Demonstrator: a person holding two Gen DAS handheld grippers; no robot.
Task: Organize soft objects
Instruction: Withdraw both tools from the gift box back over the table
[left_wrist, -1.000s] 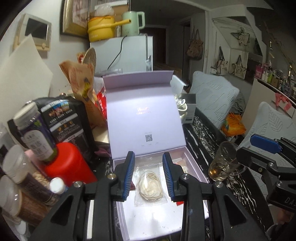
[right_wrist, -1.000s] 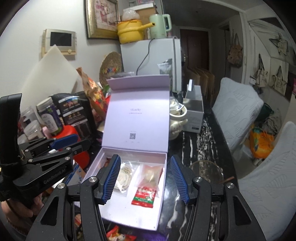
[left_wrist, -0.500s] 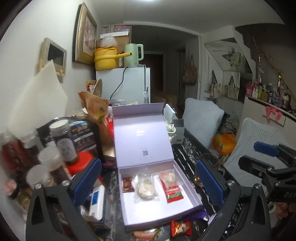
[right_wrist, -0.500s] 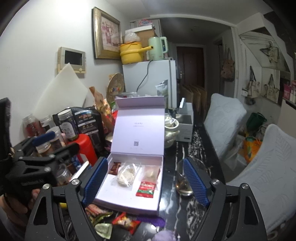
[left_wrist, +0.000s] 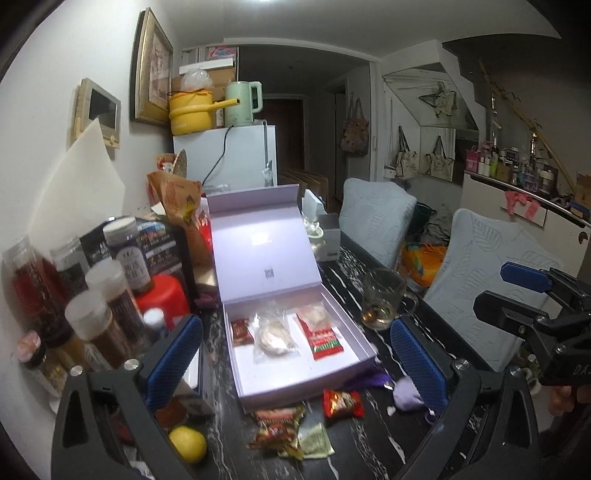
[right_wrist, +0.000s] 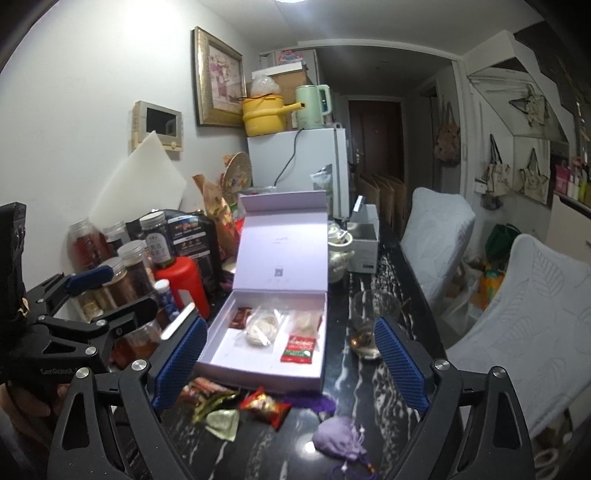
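An open lilac box (left_wrist: 284, 373) (right_wrist: 251, 358) lies on the dark marbled table with its lid upright. Inside it lie a small dark red packet (left_wrist: 242, 330), a clear packet with a white coil (left_wrist: 275, 334) (right_wrist: 262, 326), another clear packet (right_wrist: 304, 321) and a red-green packet (left_wrist: 325, 341) (right_wrist: 300, 349). In front of the box lie a red snack packet (left_wrist: 341, 402) (right_wrist: 264, 404), crumpled wrappers (left_wrist: 277, 428) and a purple pouch (right_wrist: 338, 435) (left_wrist: 406, 395). My left gripper (left_wrist: 295, 363) hangs wide open, back from the box. My right gripper (right_wrist: 291, 363) is opening further, nothing between its pads.
Jars (left_wrist: 92, 295) and a red canister (right_wrist: 184, 280) crowd the table's left side. A glass (right_wrist: 369, 325) with some liquid stands right of the box, a lemon (left_wrist: 187, 443) at the front left. Pale padded chairs (right_wrist: 517, 314) line the right edge.
Both grippers have pulled back from the box and risen. The left one, almost shut over the coil packet, has opened wide; the right one has spread too. The packets stay in the box.
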